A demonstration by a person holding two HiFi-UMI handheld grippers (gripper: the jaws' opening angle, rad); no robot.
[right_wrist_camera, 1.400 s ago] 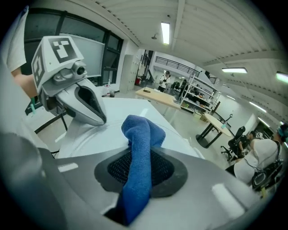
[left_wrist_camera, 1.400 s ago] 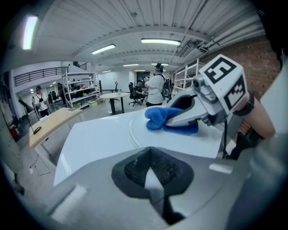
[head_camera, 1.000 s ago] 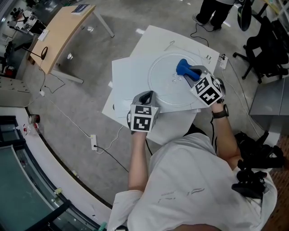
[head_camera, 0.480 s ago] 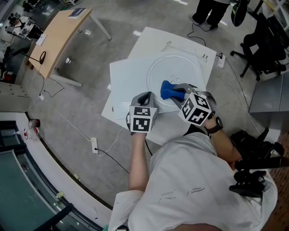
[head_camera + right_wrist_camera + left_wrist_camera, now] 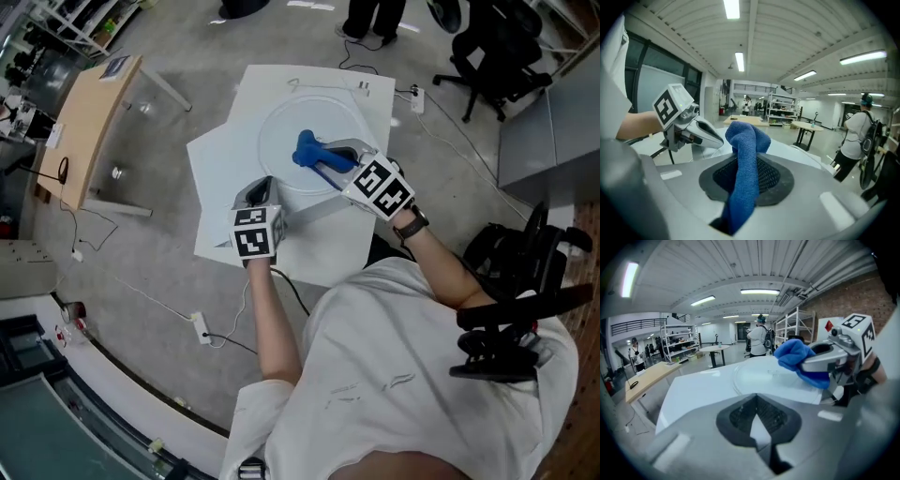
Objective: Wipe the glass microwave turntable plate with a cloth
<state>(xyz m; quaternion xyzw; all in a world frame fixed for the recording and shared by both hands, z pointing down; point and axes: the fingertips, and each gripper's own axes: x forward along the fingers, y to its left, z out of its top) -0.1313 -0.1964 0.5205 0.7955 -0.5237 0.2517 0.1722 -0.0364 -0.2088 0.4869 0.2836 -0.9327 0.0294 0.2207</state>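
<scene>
Head view: white tabletop (image 5: 225,178) sits upper centre of frame, with the glass turntable plate (image 5: 281,141) lying flat on it. The blue cloth (image 5: 309,150) is on the plate, roughly mid-plate and a bit right of its centre. The right gripper (image 5: 330,161) comes in from the lower right of the plate, its marker cube (image 5: 382,185) just off the plate's right rim and its tips on the cloth. The left gripper (image 5: 262,192) is at the plate's lower-left rim, tips pointing up-frame. A wooden desk (image 5: 89,122) is at upper left, an office chair (image 5: 487,47) at upper right and a power strip (image 5: 200,328) on the floor at lower left.

Right gripper view: jaws clamped on the cloth. The fabric runs up through the pads and bunches into a wad past the tips. The other gripper shows at mid-left of the frame.

Left gripper view: jaws drawn nearly together, with only a thin white wedge showing between the dark pads. I can't tell whether that wedge is tabletop or plate edge, or whether anything is pinched. The plate fills mid-frame just beyond the tips. The cloth wad is over its right part, and contact with the glass isn't readable from this angle. A person (image 5: 759,338) stands in the far background, top centre.
</scene>
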